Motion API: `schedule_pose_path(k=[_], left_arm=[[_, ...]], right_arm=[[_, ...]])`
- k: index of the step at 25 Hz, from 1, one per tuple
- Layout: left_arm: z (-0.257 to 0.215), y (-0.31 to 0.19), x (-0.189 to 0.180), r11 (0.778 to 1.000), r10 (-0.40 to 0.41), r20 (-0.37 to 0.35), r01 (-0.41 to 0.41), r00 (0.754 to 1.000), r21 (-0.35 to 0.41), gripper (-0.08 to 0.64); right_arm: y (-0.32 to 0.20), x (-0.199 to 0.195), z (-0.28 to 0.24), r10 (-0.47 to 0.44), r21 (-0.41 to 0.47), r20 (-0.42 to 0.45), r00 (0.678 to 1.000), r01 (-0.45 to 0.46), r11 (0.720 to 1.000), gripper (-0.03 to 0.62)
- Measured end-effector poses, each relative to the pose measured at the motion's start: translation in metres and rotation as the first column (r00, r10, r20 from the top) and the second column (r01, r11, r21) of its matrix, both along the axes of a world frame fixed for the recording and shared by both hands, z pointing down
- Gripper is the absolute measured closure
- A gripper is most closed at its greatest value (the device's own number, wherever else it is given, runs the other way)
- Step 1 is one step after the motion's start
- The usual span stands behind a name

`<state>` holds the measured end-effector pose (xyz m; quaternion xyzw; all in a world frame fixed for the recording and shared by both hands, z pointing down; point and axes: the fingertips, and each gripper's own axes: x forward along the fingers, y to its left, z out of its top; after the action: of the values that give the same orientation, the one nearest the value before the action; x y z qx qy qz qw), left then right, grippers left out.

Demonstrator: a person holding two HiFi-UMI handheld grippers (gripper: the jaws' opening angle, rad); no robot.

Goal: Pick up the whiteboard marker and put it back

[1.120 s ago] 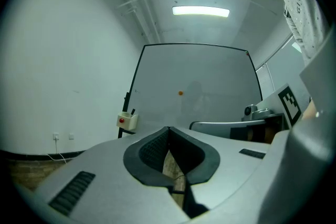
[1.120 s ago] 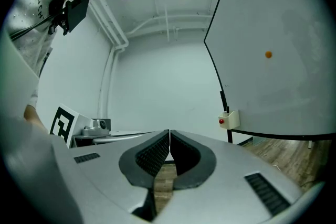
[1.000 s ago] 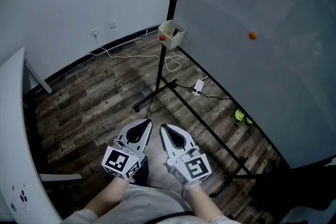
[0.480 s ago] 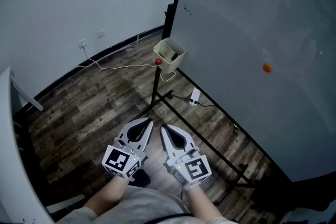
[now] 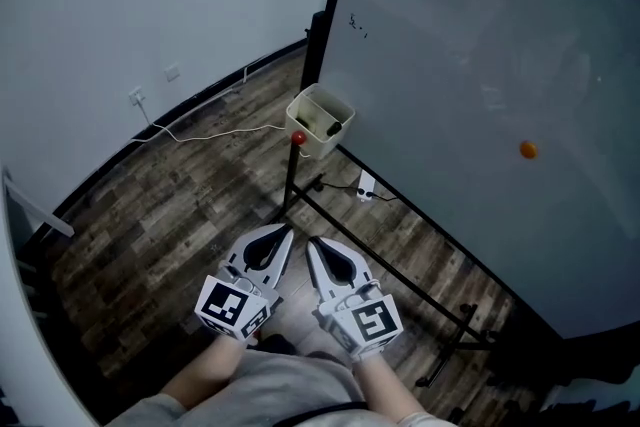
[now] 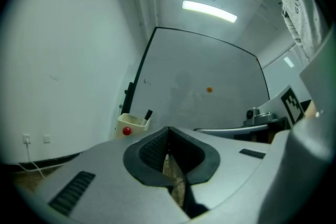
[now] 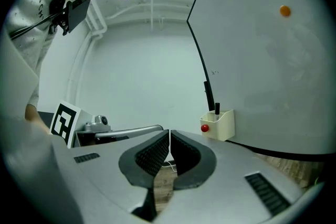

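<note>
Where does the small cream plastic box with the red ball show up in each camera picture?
Head view: the cream plastic box sits near the centre, by the whiteboard's lower edge.
Left gripper view: box lower left.
Right gripper view: box right of centre.
Shared landmark: the orange dot on the whiteboard.

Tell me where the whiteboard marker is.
Head view, centre: the whiteboard marker stands in the cream holder by the whiteboard's lower left corner, with a red ball on the holder's side.

Only the top of the whiteboard marker [image 7: 217, 108] clears the cream holder [image 7: 223, 124]; the scribbles [image 5: 358, 25] are illegibly small.
</note>
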<state>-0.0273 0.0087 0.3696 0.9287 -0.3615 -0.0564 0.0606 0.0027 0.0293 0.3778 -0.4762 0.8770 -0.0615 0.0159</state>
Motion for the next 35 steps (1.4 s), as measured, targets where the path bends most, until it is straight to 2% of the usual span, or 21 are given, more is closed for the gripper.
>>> schedule_pose_path(k=[5,8,13,20,29,31,35], left_arm=[[0.001,-0.017,-0.001,1.000,0.020,-0.017,-0.020,1.000,-0.003,0.545],[0.003,-0.026,0.000,0.999,0.032,-0.021,-0.032,0.999,-0.005,0.545],[0.006,-0.043,0.007,0.997,0.072,-0.001,-0.072,0.997,0.012,0.545],[0.009,-0.096,0.013,0.999,0.034,0.012,-0.034,0.999,0.008,0.545],[0.011,-0.162,0.036,0.999,0.032,0.006,-0.032,0.999,-0.008,0.545],[0.013,-0.174,0.037,1.000,0.029,0.008,-0.029,1.000,-0.008,0.545],[0.020,-0.193,0.039,1.000,0.022,0.017,-0.022,1.000,-0.018,0.545]], right_arm=[[-0.015,-0.005,0.003,0.009,-0.012,-0.008,1.000,-0.009,1.000,0.571],[-0.025,-0.008,-0.001,-0.005,0.016,0.019,1.000,0.004,1.000,0.571],[-0.051,-0.001,0.002,0.005,0.012,-0.037,0.999,-0.005,1.000,0.571],[-0.108,0.012,0.005,0.005,0.005,-0.057,0.998,-0.005,1.000,0.571],[-0.177,0.044,-0.003,0.035,0.013,-0.054,0.998,-0.035,0.999,0.567],[-0.187,0.049,-0.002,0.025,0.005,-0.054,0.998,-0.025,1.000,0.513],[-0.208,0.061,0.002,0.036,-0.001,-0.053,0.998,-0.037,0.999,0.498]])
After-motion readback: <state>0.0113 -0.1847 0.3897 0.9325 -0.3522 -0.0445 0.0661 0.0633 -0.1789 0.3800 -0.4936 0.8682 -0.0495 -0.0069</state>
